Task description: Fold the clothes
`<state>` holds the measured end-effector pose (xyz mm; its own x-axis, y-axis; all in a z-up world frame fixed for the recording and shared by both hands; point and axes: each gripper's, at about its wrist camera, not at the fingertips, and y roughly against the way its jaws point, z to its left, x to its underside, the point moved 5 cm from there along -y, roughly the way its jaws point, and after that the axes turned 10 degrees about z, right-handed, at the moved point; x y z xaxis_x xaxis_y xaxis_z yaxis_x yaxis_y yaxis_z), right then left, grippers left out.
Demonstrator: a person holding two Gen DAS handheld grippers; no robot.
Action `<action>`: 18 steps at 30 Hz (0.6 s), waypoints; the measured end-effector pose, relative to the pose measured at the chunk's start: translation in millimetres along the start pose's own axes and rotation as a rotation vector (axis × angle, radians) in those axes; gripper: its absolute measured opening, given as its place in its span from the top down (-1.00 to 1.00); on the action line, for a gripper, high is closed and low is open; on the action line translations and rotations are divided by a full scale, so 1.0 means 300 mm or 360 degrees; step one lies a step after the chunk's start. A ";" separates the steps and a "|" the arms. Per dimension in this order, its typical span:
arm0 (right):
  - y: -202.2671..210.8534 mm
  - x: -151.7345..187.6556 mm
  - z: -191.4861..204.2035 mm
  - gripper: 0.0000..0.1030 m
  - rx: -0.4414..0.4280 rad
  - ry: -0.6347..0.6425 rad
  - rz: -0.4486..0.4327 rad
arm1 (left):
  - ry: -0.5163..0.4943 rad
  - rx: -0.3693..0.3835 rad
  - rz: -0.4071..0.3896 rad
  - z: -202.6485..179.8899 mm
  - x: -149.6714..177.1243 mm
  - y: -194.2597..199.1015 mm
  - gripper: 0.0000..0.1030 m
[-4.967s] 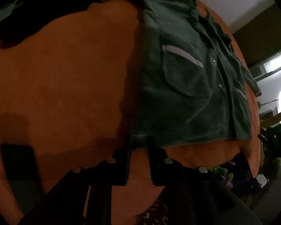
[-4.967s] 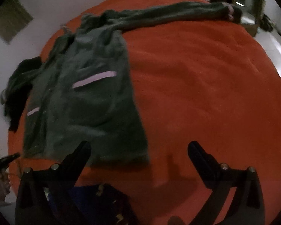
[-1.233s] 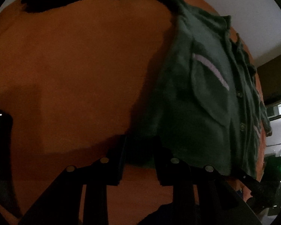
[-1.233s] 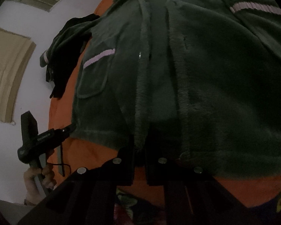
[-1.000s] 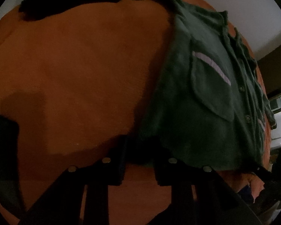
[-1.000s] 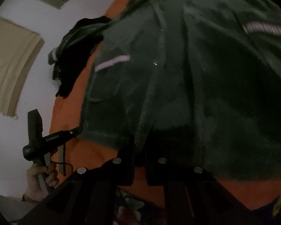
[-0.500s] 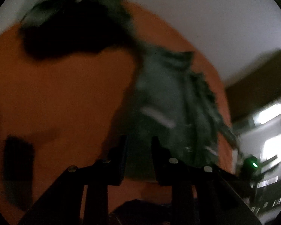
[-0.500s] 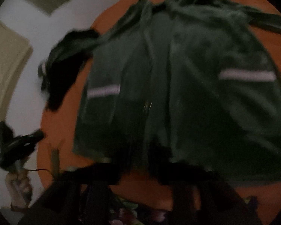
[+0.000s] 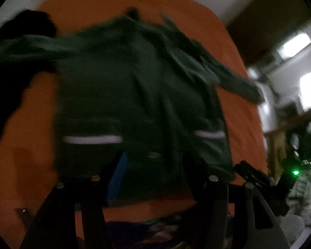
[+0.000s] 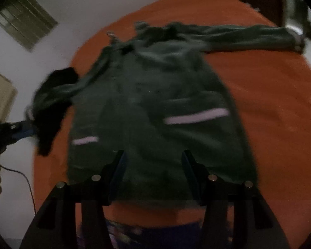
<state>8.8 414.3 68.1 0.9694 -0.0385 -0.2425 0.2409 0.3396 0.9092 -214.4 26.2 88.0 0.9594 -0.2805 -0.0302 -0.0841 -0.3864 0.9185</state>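
Observation:
A dark green fleece jacket point(image 9: 134, 95) point(image 10: 155, 114) lies spread flat on the orange bed point(image 9: 31, 134) point(image 10: 280, 114), front up, with a pale stripe on each pocket and both sleeves stretched out sideways. My left gripper point(image 9: 154, 166) hangs open just above the hem with nothing between its fingers. My right gripper point(image 10: 153, 164) is open too, over the hem's middle, holding nothing. Both views are blurred by motion.
A black garment point(image 9: 12, 70) point(image 10: 54, 108) lies at the bed's left edge under the jacket's left sleeve. The other gripper shows at the right of the left wrist view point(image 9: 259, 176) and, held by a hand, at the left of the right wrist view point(image 10: 8, 130). A white wall stands behind the bed.
Both grippers let go of the jacket's hem and opened. They pulled back and rose, so the whole jacket now shows lying flat.

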 end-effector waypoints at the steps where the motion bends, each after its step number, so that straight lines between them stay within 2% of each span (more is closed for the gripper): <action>1: 0.010 0.014 -0.035 -0.04 0.0053 -0.0016 -0.0001 | -0.0032 0.0046 0.0041 -0.044 -0.009 -0.079 -0.11; 4: 0.041 0.056 -0.139 -0.04 0.0211 -0.0063 -0.0004 | -0.0122 0.0113 0.0253 -0.111 0.016 -0.281 -0.11; 7: 0.058 0.097 -0.237 -0.04 0.0337 -0.0136 0.0008 | -0.0223 0.0194 0.0342 -0.140 0.016 -0.385 -0.11; 11: 0.002 0.117 -0.300 -0.04 0.0181 -0.0243 0.0049 | -0.0296 0.0312 0.0349 -0.131 0.004 -0.457 -0.11; 13: -0.033 0.131 -0.330 -0.04 0.0214 -0.0236 0.0095 | -0.0256 0.0380 0.0360 -0.107 0.011 -0.488 -0.11; 15: -0.075 0.140 -0.367 -0.04 0.0244 -0.0284 0.0140 | -0.0224 0.0365 0.0341 -0.089 0.021 -0.515 -0.11; 18: -0.099 0.148 -0.398 -0.04 0.0089 -0.0437 0.0156 | -0.0175 0.0349 0.0310 -0.059 0.043 -0.528 -0.11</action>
<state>39.2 514.6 -9.9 0.9628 -0.2636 -0.0590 0.1405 0.3024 0.9428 -183.8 99.3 -50.9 0.8857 -0.4565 0.0847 -0.3310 -0.4929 0.8046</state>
